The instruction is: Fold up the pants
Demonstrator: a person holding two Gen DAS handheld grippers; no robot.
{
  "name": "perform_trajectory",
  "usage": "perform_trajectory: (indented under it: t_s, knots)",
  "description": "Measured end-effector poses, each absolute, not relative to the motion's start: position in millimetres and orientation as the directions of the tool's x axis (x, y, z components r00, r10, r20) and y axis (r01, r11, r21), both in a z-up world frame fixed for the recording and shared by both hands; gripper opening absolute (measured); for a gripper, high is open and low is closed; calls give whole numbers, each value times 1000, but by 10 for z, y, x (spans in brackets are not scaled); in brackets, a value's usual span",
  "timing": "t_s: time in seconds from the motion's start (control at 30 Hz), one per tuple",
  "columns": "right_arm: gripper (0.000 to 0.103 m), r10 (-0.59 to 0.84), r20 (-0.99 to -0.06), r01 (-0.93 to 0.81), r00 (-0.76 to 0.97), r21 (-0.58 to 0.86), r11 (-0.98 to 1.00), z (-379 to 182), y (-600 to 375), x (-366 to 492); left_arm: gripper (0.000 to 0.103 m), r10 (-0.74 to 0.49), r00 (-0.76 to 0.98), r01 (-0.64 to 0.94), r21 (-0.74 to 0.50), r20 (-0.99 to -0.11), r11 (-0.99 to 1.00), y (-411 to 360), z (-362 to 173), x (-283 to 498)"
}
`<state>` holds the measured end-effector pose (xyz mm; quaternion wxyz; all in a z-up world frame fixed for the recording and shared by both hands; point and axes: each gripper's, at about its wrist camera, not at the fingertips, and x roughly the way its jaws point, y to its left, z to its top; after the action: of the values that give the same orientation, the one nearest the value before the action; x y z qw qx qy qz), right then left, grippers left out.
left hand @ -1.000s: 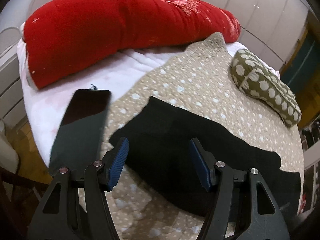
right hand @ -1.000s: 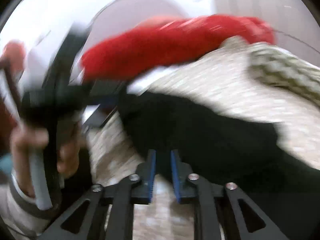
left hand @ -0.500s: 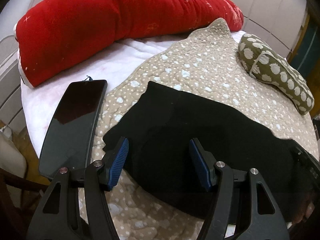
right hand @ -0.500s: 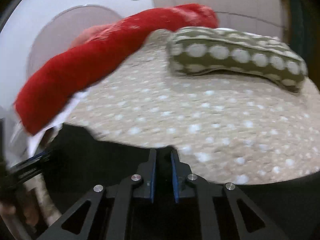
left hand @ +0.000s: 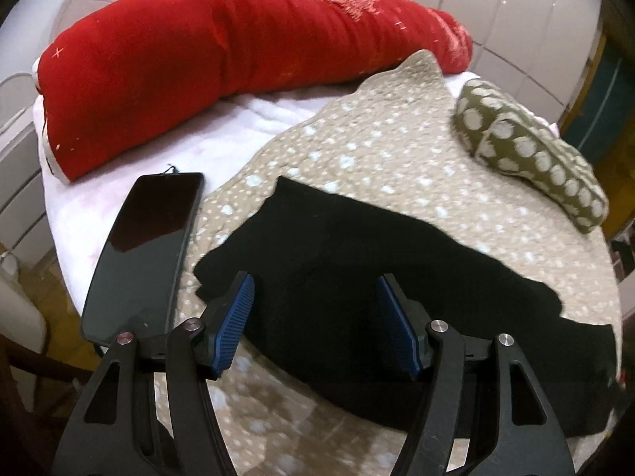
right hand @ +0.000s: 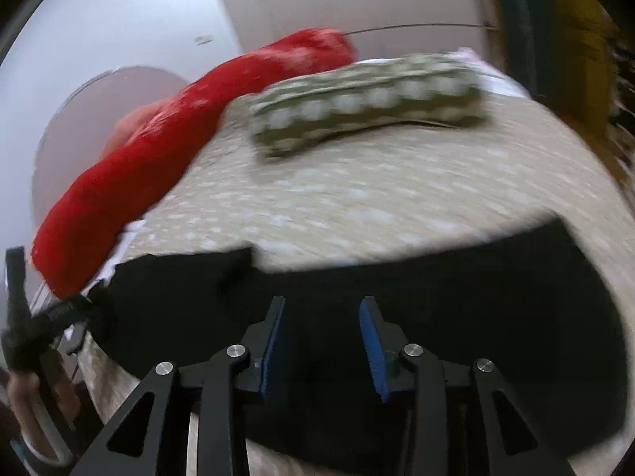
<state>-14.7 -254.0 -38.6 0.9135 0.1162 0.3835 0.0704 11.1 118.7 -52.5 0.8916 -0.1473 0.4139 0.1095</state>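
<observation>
Currently, left hand-held gripper (left hand: pixel 313 317) hangs wide above black pants (left hand: pixel 357 277); right hand-held gripper (right hand: pixel 322 337) is opening, pads gripping nothing.

pants (left hand: pixel 357 277) lie on quilt (left hand: pixel 377 158) | phone (left hand: pixel 143 250) left of quilt | long pillow (left hand: pixel 238 55) behind quilt | small cushion (left hand: pixel 528 150) on quilt's right part

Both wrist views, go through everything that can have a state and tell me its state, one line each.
Black pants: lying flat on the spotted quilt, gripped by neither gripper.
Left gripper: open above the pants.
Right gripper: opening, nothing pinched between its fingers.
Phone: screen dark, face up.
Green dotted pillow: lying on the quilt.
</observation>
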Motion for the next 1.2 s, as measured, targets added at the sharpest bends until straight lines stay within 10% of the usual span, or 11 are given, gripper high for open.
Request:
perform_trajectory:
  t_s: [0.43, 0.53, 1.2]
  knots:
    - [41, 171, -646, 245, 744, 502, 829, -689, -3821, -470, 64, -36, 600, -171, -173, -799, 970, 516, -531, 124]
    - [4, 178, -624, 232, 761, 518, 824, -622, -3822, -408, 64, -34, 603, -166, -168, -797, 972, 490, -498, 98]
    - [17, -86, -695, 388, 714, 290, 875, -295, -4030, -1274, 64, -46, 606, -167, -183, -794, 969, 501, -493, 38]
